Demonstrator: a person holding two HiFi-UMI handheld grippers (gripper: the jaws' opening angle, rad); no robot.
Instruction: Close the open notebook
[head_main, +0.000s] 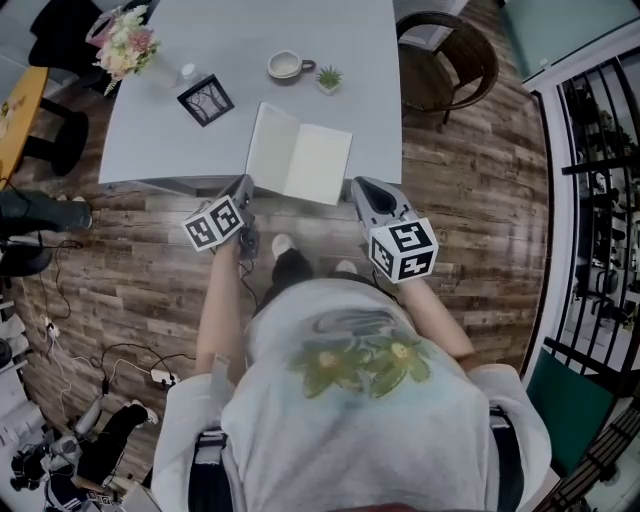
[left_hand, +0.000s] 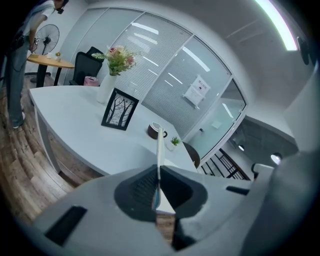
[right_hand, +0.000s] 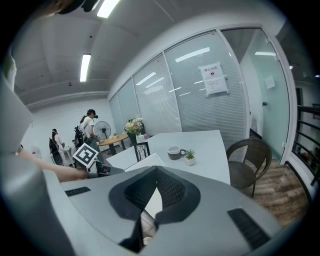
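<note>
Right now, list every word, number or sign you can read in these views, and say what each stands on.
Paper notice on the glass wall: printed lines, too blurred to read.
Open notebook: pages blank.
Picture frame: tree drawing, no words.
Nothing else legible.

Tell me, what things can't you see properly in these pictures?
- Paper sign, right gripper view: its print is too small to read.
- Notebook, left gripper view: it is seen edge-on between the shut left tongs, so its pages are hidden there.
- Table, head view: its far end is cut off by the top edge.
- Cup, head view: too small to tell whether anything is inside.
</note>
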